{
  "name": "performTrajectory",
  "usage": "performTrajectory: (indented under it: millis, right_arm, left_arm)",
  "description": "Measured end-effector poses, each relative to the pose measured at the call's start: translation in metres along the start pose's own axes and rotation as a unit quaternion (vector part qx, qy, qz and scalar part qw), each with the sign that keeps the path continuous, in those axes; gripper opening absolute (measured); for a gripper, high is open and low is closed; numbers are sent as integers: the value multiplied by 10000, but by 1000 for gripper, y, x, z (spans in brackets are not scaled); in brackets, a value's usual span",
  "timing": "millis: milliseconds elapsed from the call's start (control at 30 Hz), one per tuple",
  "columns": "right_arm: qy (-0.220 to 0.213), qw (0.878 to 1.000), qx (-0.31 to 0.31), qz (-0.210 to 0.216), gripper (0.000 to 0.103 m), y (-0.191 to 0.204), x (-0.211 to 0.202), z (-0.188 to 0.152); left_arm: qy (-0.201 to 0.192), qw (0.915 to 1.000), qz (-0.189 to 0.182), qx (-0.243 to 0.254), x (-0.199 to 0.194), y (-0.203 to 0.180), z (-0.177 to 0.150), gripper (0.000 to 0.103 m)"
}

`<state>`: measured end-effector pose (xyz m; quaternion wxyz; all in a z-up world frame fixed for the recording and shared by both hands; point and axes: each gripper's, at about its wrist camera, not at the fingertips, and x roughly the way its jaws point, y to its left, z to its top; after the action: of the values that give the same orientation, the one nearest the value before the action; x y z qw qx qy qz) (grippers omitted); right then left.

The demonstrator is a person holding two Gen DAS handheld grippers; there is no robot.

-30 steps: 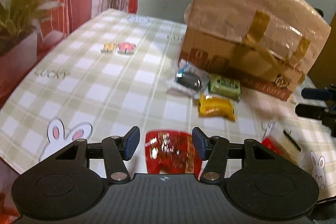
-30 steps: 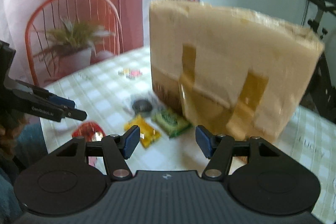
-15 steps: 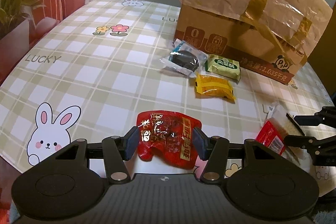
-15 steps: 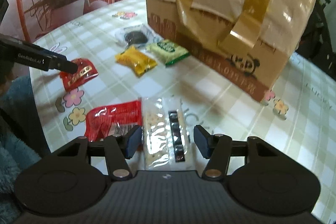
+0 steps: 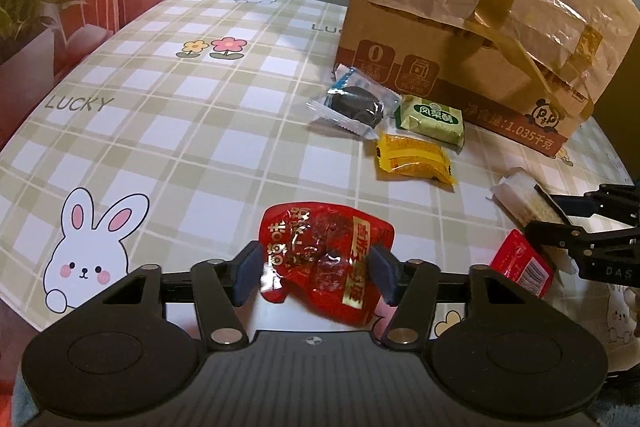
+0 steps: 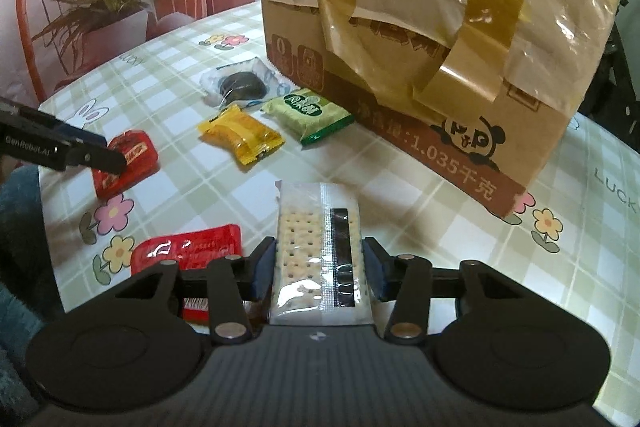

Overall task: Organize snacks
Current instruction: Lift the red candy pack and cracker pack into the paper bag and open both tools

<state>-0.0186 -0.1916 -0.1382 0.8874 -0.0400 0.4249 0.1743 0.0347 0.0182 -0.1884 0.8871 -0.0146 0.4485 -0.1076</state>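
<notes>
Both hand-held grippers have dropped from mid-air to the surface since a second ago, each now straddling a snack.

The left hand-held gripper is open around the crinkled red foil snack packet at the near edge of the checked tablecloth surface, pads beside it but not yet pinching. The right hand-held gripper, open too, brackets the long clear-wrapped cracker pack, a flat red sachet just left of it. Both are apparently lined up for pickup toward the taped brown cardboard box at the far side.
</notes>
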Motion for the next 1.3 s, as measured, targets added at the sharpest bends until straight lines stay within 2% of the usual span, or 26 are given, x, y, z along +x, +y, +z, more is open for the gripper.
performTrajectory:
  millis: [300, 433, 633, 733, 767, 800, 900, 1000, 1100, 1300]
  right_arm:
    - [-109, 9994, 314, 78, 49, -5, -1, -7]
    - [-127, 9993, 343, 94, 49, -5, -1, -7]
    - [-161, 9990, 397, 91, 49, -5, -1, -9]
    - [-157, 9991, 394, 88, 49, -5, -1, -9]
    - [-156, 9991, 397, 87, 49, -5, -1, -9]
    - [-152, 9991, 394, 86, 49, -5, -1, -9]
    - [-145, 9991, 391, 91, 49, -5, -2, -9]
    - [-129, 9991, 387, 95, 49, -5, -2, -9]
    - [-135, 9991, 396, 98, 49, -6, -5, -7]
    - [-396, 9984, 400, 37, 49, -11, -21, 4]
  left_arm:
    - [-4, 9992, 170, 364, 11, -10, 0, 78]
    - [6, 9974, 327, 643, 14, -20, -2, 81]
    - [-82, 9971, 327, 683, 14, -21, -4, 82]
    - [-132, 9972, 335, 655, 11, -20, -4, 66]
    - [-162, 9973, 336, 627, 10, -18, -3, 50]
    - [-179, 9974, 354, 603, 9, -17, -3, 43]
    - [-200, 9982, 338, 457, 7, -11, -3, 31]
    - [-236, 9990, 189, 321, 5, -8, -1, 29]
    - [-462, 9980, 160, 398, -3, -9, 2, 29]
    - [-750, 9963, 42, 427, -18, -11, 18, 29]
